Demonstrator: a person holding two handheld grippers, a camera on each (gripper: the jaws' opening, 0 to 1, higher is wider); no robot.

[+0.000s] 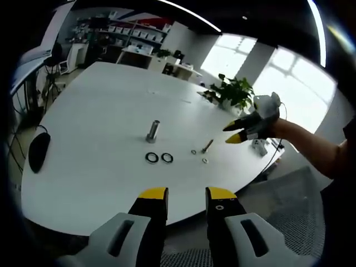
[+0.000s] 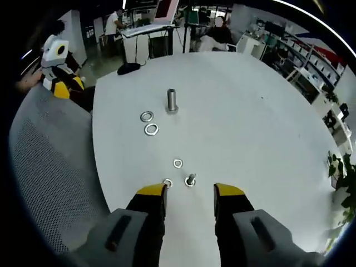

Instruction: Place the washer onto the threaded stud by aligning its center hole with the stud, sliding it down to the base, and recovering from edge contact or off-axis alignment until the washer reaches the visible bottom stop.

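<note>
Yellow-tipped jaws of the right gripper [image 2: 189,193] stand apart and hold nothing, poised low over the white table [image 2: 250,128] with a small washer [image 2: 167,183] just off their left tip, a short bolt [image 2: 191,179] between the tips and a second small washer [image 2: 178,163] just beyond. Farther out along the same line lie two larger washers [image 2: 149,123], flat and side by side, holes facing up, just short and to the left of the threaded stud [image 2: 172,100]. That stud stands upright, its long axis vertical, so a washer would have to be brought level above its top and lowered. The left gripper [image 1: 187,193], jaws likewise apart and empty, hangs back off the table's edge, well apart from the stud. By this reading the right gripper is the nearer one, and no washer is yet on the stud.
</note>
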